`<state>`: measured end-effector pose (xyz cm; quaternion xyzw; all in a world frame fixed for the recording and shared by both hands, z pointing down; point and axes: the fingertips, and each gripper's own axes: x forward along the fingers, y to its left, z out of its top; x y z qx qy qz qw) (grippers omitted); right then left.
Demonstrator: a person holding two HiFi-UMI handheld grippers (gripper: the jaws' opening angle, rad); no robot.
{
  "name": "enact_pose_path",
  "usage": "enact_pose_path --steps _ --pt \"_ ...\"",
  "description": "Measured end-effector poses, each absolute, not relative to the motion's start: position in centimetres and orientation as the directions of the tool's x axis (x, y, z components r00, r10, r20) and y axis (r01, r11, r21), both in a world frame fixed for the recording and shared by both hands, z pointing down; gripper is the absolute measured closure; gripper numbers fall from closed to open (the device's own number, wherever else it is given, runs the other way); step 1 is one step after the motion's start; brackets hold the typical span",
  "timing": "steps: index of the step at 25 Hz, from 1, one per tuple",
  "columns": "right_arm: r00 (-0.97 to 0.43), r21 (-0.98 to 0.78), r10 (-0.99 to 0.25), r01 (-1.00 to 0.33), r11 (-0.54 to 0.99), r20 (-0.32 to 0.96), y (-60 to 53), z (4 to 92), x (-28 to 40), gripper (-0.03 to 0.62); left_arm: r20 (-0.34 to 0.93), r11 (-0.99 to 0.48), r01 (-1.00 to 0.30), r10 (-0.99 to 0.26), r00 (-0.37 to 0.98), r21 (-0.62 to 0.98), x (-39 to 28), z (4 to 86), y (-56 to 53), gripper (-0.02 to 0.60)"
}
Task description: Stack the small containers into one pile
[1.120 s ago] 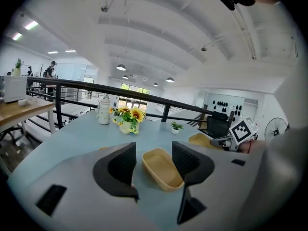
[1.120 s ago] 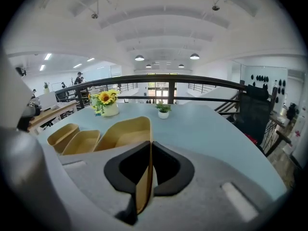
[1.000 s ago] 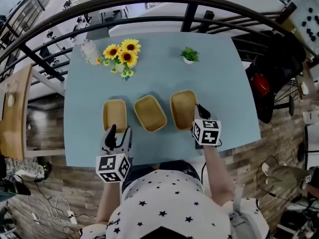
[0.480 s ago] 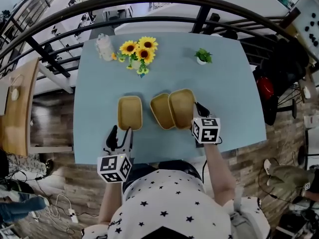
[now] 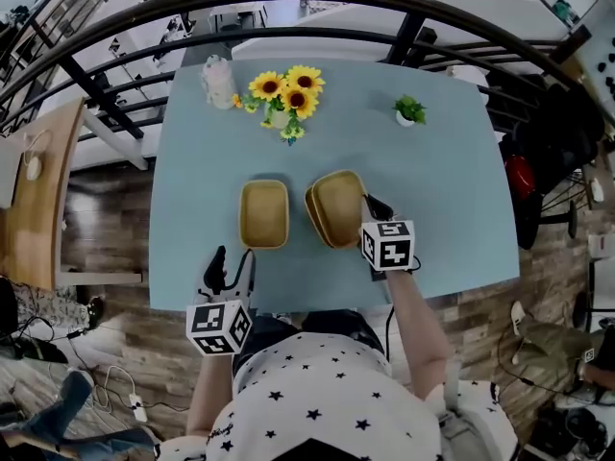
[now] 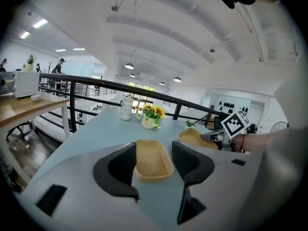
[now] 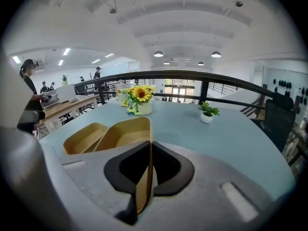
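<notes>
One container (image 7: 126, 134) is pinched at its rim by the closed right tongs (image 7: 150, 150) and held tilted over a second container (image 5: 311, 215) just left of them. The left tongs (image 6: 154, 149) are open and empty, and a third container (image 6: 151, 160) lies just ahead on the counter (image 5: 442, 181). Nesting seems in hand; a square lowering is needed next.

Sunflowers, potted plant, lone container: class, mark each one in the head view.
sunflowers (image 5: 298, 97), head view, on a yellow bloom.
potted plant (image 5: 410, 109), head view, on its green leaves.
lone container (image 5: 264, 213), head view, on its bare inner floor.
</notes>
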<state>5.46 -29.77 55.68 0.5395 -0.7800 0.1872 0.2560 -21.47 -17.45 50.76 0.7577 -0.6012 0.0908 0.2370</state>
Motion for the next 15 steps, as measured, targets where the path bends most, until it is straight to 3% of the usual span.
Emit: enact_pose_path --steps 15 --pt "-0.302 -0.007 -0.688 -0.918 0.396 0.659 -30.4 58.3 3.5 0.577 0.446 -0.144 -0.96 -0.862 0.241 0.241 -23.3 51.3 -17.3 0.353"
